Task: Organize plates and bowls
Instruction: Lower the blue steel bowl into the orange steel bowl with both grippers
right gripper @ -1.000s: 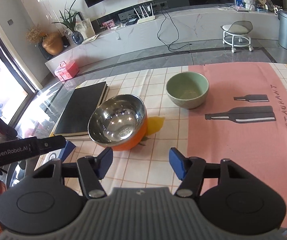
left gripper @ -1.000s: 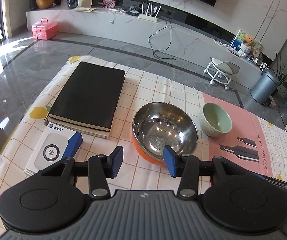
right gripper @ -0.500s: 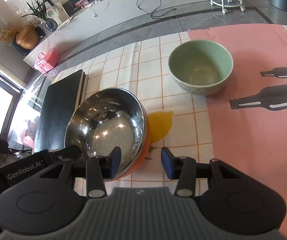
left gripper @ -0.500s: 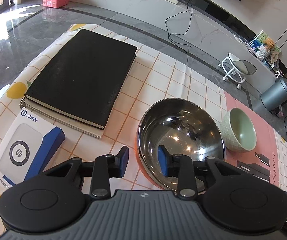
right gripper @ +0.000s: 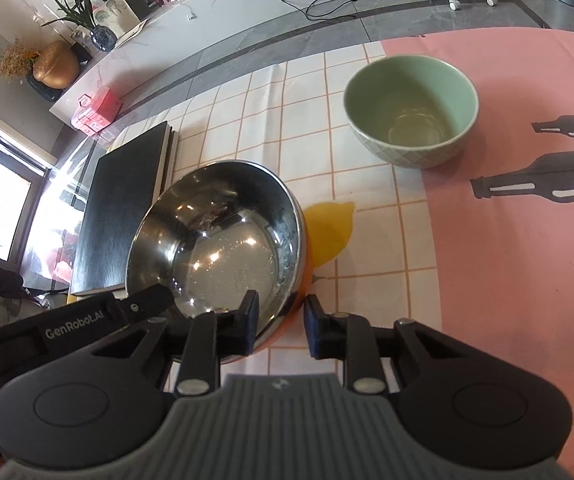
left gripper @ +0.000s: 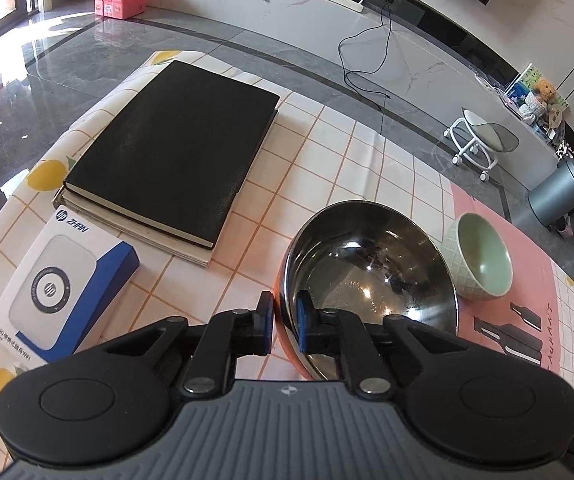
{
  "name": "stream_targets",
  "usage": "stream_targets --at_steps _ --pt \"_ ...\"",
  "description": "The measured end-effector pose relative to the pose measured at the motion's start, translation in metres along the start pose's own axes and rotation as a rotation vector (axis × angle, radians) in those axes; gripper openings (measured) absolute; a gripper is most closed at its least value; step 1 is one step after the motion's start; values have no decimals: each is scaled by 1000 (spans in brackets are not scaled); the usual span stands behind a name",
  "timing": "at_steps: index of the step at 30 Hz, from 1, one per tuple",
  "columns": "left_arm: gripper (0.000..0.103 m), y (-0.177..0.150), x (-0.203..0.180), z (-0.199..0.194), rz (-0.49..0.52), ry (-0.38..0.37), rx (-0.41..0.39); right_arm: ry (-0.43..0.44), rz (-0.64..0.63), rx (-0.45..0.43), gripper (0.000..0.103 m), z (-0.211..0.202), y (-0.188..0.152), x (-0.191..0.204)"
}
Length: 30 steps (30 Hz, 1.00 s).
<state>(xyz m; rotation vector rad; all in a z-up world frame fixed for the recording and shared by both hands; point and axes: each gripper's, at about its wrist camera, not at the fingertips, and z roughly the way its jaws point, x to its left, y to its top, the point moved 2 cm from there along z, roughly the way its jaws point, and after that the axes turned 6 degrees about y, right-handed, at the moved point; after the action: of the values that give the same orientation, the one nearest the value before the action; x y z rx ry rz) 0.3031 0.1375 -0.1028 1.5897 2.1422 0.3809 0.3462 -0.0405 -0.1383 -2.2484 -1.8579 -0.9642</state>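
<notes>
A steel bowl with an orange outside (left gripper: 371,276) (right gripper: 223,248) sits on the checked tablecloth. My left gripper (left gripper: 285,324) is shut on its near left rim, one pad inside, one outside. My right gripper (right gripper: 278,322) straddles the bowl's near right rim with its jaws narrowed, a gap still showing around the rim. The left gripper's body (right gripper: 99,316) shows in the right wrist view. A green ceramic bowl (left gripper: 483,258) (right gripper: 411,112) stands upright on the pink mat, to the right of and behind the steel bowl.
A black notebook (left gripper: 175,148) (right gripper: 123,200) lies on a stack at the table's left. A white and blue HP box (left gripper: 59,292) lies in front of it. The pink mat (right gripper: 519,264) covers the right side. The table's far edge drops to the floor.
Both grippers have moved forward and down onto the steel bowl's near rim. The left jaws closed on the rim; the right jaws narrowed around it.
</notes>
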Motion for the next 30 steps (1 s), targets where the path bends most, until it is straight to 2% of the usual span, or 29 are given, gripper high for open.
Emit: stream_targets --at_steps 4,7,13,16,24,30 --pt "13 -15 -3 -32 -5 22 1 36 18 6 21 -27 -14 -1" --pt "13 -36 -12 -64 14 33 -31 44 14 -8 20 -55 -30 0" --pt "14 -81 -18 -120 -19 -24 -45 62 17 -49 18 -124 -77 -13" --pt "15 -107 -27 -141 2 -40 -45 84 41 -52 18 -156 -102 -29" --pt "15 -179 -64 -172 5 -80 13 66 81 -67 18 -230 -168 -80" --pt "15 -211 -105 -181 54 -129 50 37 104 -134 18 -281 -186 -121"
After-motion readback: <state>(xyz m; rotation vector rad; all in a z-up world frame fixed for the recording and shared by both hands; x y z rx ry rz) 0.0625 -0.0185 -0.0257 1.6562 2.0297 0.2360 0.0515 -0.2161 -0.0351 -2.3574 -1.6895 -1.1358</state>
